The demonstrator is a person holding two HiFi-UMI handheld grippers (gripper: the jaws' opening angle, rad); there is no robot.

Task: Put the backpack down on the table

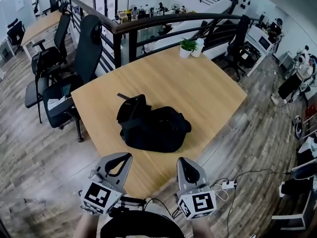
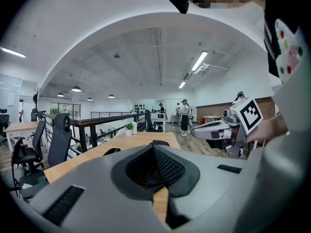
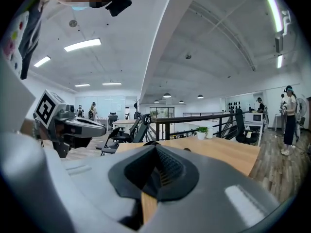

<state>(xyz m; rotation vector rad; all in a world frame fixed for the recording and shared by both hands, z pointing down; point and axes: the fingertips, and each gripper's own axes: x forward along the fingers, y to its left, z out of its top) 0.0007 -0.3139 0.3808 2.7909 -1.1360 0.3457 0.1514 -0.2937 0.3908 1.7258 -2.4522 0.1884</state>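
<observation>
Black backpack (image 1: 153,125) lying flat on the desk (image 1: 198,88), closer to its near edge than to the far corner bearing a potted plant (image 1: 187,47); left tool (image 1: 120,158) and right tool (image 1: 184,162), jaws together and empty, at that near edge, clear of the backpack.

Right gripper (image 3: 156,154): jaws closed together, nothing between them. Wooden table (image 3: 228,152) lies beyond, with a potted plant (image 3: 202,132) at its far edge. Left gripper (image 3: 99,128) is at left. Dark bump (image 3: 151,143) just past the jaws, possibly the backpack.
</observation>
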